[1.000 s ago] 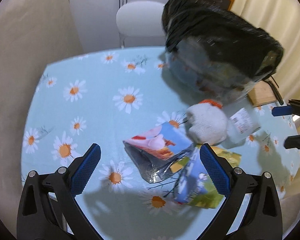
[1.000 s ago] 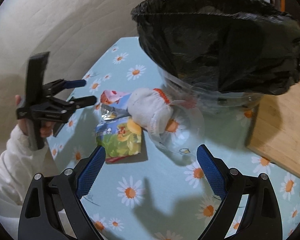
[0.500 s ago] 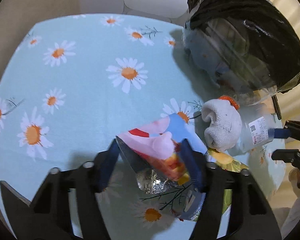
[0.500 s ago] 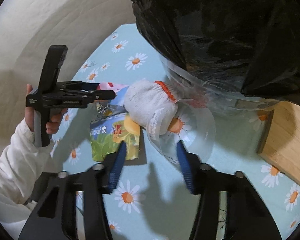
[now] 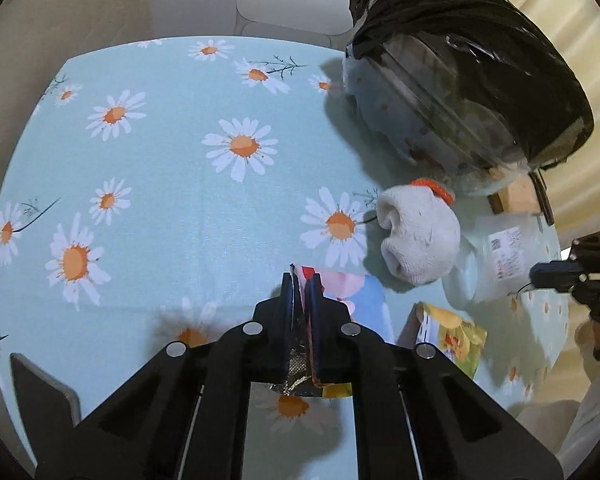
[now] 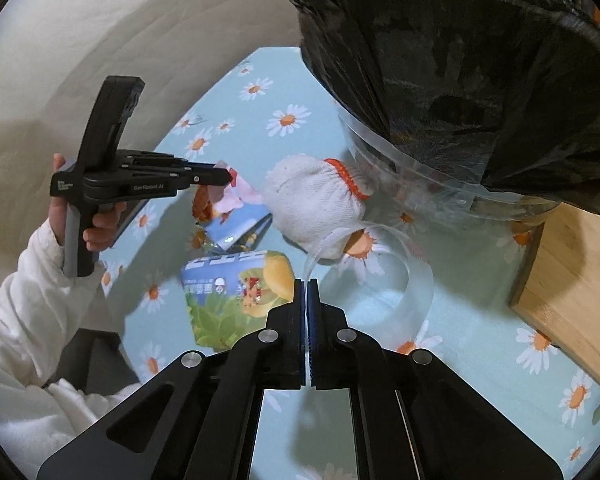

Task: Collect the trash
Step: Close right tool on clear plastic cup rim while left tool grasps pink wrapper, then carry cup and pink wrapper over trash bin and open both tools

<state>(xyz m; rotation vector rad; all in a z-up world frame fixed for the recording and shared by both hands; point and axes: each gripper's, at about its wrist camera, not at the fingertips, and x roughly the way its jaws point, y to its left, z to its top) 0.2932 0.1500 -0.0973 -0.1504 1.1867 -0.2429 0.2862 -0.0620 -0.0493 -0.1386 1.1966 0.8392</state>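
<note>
We see both tongs closed on trash near the table's (image 5: pixel 160 152) right edge. The left gripper (image 5: pixel 302 280) pinches the pink-and-blue snack wrapper (image 5: pixel 352 288), its foil mouth between the pads. The right gripper (image 6: pixel 307 286) clamps the rim of the clear plastic bag (image 6: pixel 380 280). The black-lined trash bin (image 6: pixel 480 80) stands beyond both, toward the far right corner. We judge the right hand nearer its mouth; each load must rise up and away from us.

Two wrappers (image 6: pixel 236 208); one glove (image 6: pixel 316 200)
</note>
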